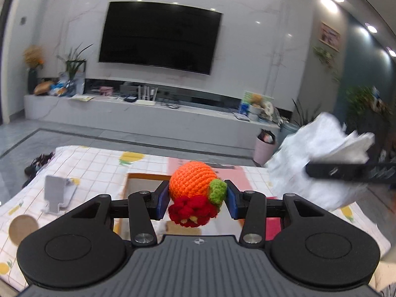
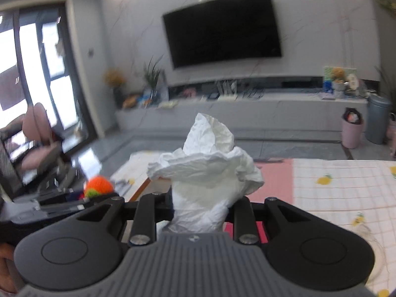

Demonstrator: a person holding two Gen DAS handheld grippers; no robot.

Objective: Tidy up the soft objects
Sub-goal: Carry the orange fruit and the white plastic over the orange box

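Note:
My left gripper is shut on an orange crochet toy with a green leaf and a red knitted part below. It holds the toy above the table. The toy also shows at the left of the right wrist view. My right gripper is shut on a crumpled white tissue and holds it up in the air. The tissue also shows at the right of the left wrist view.
The table has a checked lemon-print cloth and a pink mat. An open cardboard box sits under my left gripper. A grey phone stand and a round wooden coaster lie at the left.

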